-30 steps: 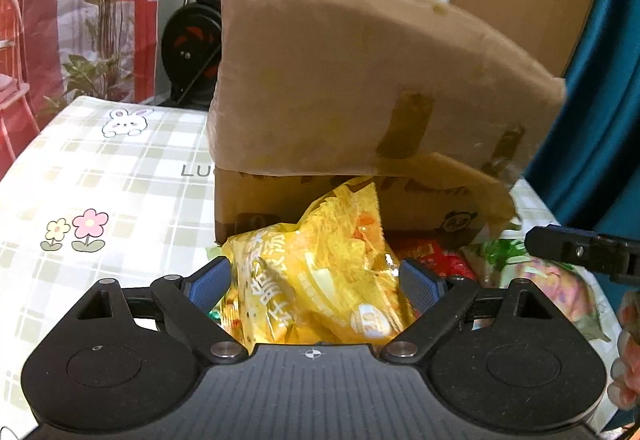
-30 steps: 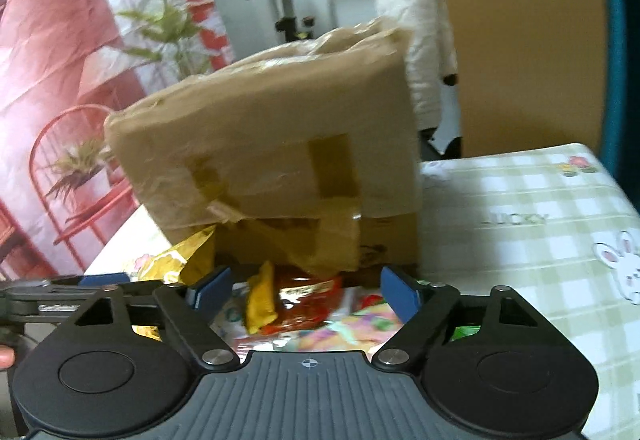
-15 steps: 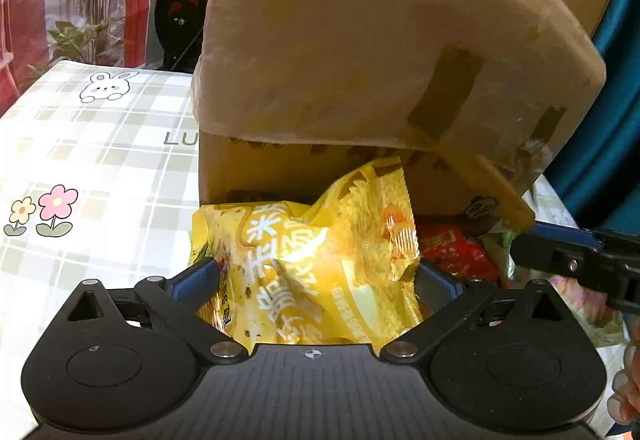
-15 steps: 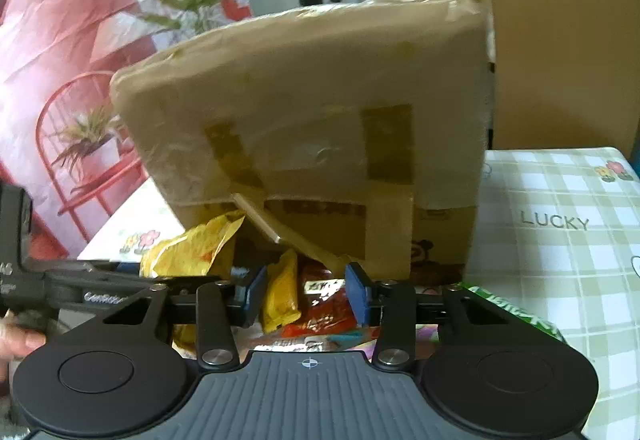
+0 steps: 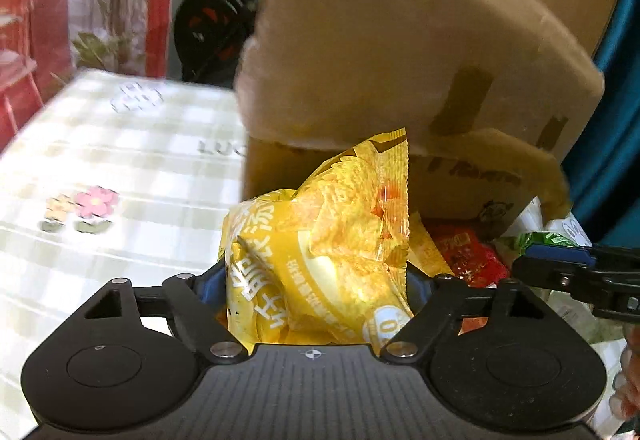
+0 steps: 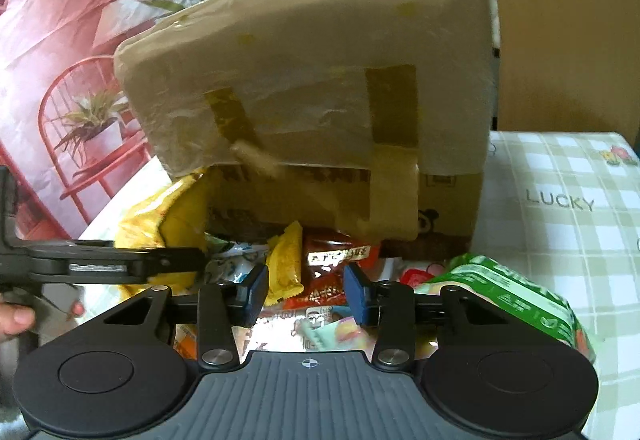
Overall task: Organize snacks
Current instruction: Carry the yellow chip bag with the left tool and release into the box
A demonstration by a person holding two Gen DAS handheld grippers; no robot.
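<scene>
Pinching a yellow snack bag [image 5: 320,260] in front of the taped cardboard box [image 5: 400,59], the left hand-held gripper [image 5: 312,284] grips it; the right hand-held gripper [image 6: 306,290] hovers spread over loose snack packets [image 6: 332,272] at the box's foot.

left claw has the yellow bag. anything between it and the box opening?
Yes. The yellow snack bag, held in the left claw, faces the cardboard box, whose taped flap hangs down over the opening. From the right wrist view the flap also droops over the gap.
</scene>
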